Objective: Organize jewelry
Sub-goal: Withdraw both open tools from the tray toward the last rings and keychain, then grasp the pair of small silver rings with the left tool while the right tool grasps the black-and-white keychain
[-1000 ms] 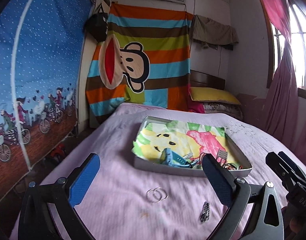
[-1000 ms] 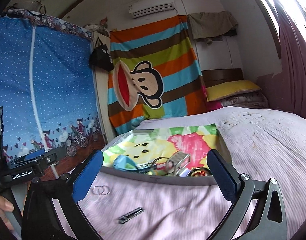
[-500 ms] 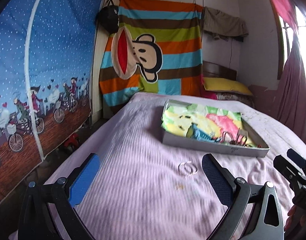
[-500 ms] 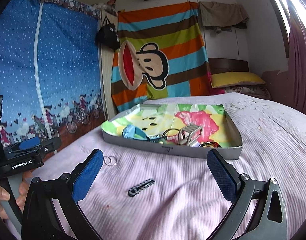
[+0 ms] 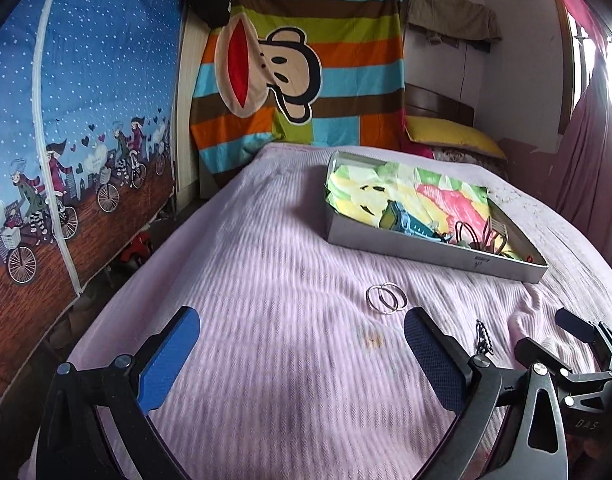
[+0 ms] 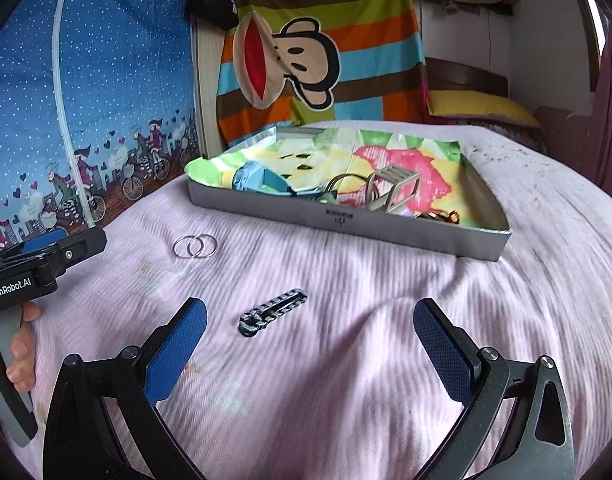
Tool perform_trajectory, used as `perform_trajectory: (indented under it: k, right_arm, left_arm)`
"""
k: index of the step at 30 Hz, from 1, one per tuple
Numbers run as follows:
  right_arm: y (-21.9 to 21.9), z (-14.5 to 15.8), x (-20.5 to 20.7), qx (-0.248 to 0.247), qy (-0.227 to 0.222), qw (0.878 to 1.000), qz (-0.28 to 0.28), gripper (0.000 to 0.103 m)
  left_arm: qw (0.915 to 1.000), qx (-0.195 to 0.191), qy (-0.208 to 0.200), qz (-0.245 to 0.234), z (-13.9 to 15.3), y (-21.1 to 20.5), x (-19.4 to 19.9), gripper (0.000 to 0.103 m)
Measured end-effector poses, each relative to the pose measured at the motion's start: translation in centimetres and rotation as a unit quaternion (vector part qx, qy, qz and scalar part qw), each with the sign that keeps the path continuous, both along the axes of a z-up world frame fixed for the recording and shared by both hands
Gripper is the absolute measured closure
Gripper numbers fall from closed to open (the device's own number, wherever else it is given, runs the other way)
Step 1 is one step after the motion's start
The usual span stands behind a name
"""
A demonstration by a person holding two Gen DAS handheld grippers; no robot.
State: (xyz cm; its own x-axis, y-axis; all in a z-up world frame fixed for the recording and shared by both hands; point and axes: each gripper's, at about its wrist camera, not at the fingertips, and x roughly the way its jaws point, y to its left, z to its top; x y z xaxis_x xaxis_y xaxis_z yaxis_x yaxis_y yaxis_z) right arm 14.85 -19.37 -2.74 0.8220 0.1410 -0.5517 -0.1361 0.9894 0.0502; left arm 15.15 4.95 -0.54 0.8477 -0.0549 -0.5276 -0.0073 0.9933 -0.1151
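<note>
Right gripper (image 6: 310, 344) jaws wide apart over dark chain (image 6: 272, 312); paired rings (image 6: 195, 246) beyond.

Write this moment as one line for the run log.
left claw: open, empty | right claw: open, empty | two silver rings: on pink blanket | dark chain bracelet: on blanket | grey cardboard tray: holds other jewelry

Before you on the bed (image 6: 346, 360) lie the rings (image 6: 195, 246), with the chain (image 6: 272, 312) nearer and to their right. Behind both sits the tray (image 6: 346, 222), holding a clip (image 6: 394, 192) and other pieces; the pillow (image 6: 478, 108) lies beyond.
</note>
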Motion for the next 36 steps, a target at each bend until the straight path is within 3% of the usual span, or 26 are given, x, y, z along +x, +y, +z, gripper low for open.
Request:
perform_trajectory:
  k: [3, 10, 14, 19, 26, 28, 36]
  right_arm:
    - [0.3, -0.6, 0.4, 0.002, 0.011, 1.0, 0.008, 0.002]
    - [1.2, -1.8, 1.4, 0.002, 0.039, 0.999, 0.035, 0.033]
    - [1.5, -2.3, 2.0, 0.004, 0.053, 0.997, 0.047, 0.037]
    - [2.2, -2.9, 2.7, 0.003, 0.067, 0.996, 0.057, 0.053]
    - [1.8, -3.4, 3.8, 0.02, 0.077, 0.996, 0.044, 0.065]
    - [1.5, -3.5, 4.0, 0.026, 0.079, 0.996, 0.038, 0.07]
    - [0.4, -4.2, 5.2, 0.062, 0.088, 0.994, 0.027, 0.074]
  left_arm:
    - [0.9998, 0.003, 0.013, -0.012, -0.2, -0.3, 0.6, 0.0]
    - [0.9975, -0.001, 0.042, -0.057, -0.6, -0.9, 2.7, 0.0]
    - [0.9957, -0.004, 0.051, -0.077, -0.7, -1.4, 4.0, 0.003]
    - [0.9919, 0.0, 0.07, -0.105, -1.2, -2.6, 5.6, 0.022]
    - [0.9863, -0.003, 0.083, -0.142, -1.8, -4.0, 6.8, 0.039]
    - [0.9848, -0.005, 0.087, -0.151, -1.9, -4.5, 7.2, 0.052]
    - [0.98, -0.003, 0.109, -0.166, -3.0, -5.6, 8.5, 0.055]
